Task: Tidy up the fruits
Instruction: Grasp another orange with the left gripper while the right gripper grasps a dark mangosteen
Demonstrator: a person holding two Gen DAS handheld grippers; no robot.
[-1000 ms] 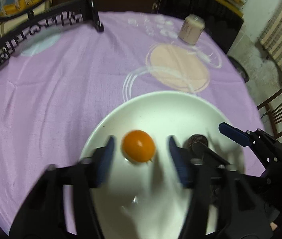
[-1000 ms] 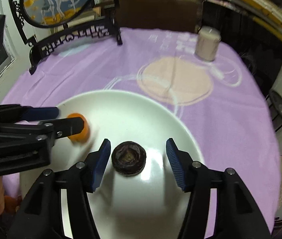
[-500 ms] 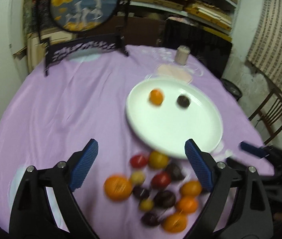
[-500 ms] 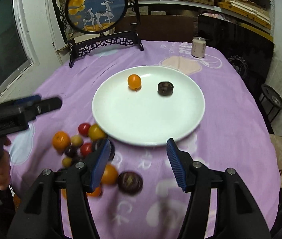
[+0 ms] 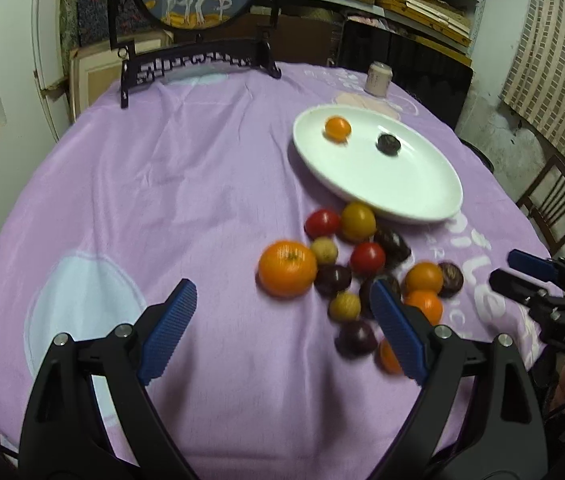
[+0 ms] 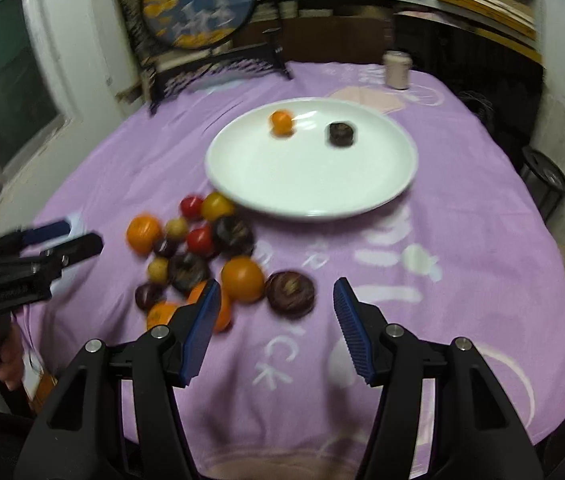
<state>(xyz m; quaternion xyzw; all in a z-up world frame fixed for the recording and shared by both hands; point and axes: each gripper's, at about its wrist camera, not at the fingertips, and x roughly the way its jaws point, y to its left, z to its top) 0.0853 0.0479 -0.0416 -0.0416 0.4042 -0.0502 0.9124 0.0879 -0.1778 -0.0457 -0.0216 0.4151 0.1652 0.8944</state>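
Note:
A white plate (image 5: 422, 184) (image 6: 382, 184) holds a small orange fruit (image 5: 337, 128) (image 6: 281, 122) and a dark purple fruit (image 5: 388, 144) (image 6: 340, 134). A pile of several orange, red, yellow and dark fruits (image 5: 356, 260) (image 6: 198, 248) lies on the purple cloth in front of the plate, with a big orange (image 5: 287, 268) at its left. My left gripper (image 5: 282, 332) is open and empty, above the cloth near the pile. My right gripper (image 6: 276, 332) is open and empty, just before a dark fruit (image 6: 290, 294).
A round table under a purple cloth (image 5: 162, 184). A framed deer screen on a black stand (image 5: 198, 52) (image 6: 202, 20) stands at the back. A beige jar (image 5: 378, 78) (image 6: 397, 70) is behind the plate. A wooden chair (image 5: 554, 208) is at the right.
Both grippers have pulled back from the plate, leaving the orange fruit and the dark fruit on it. They now hover open near the pile of fruits.

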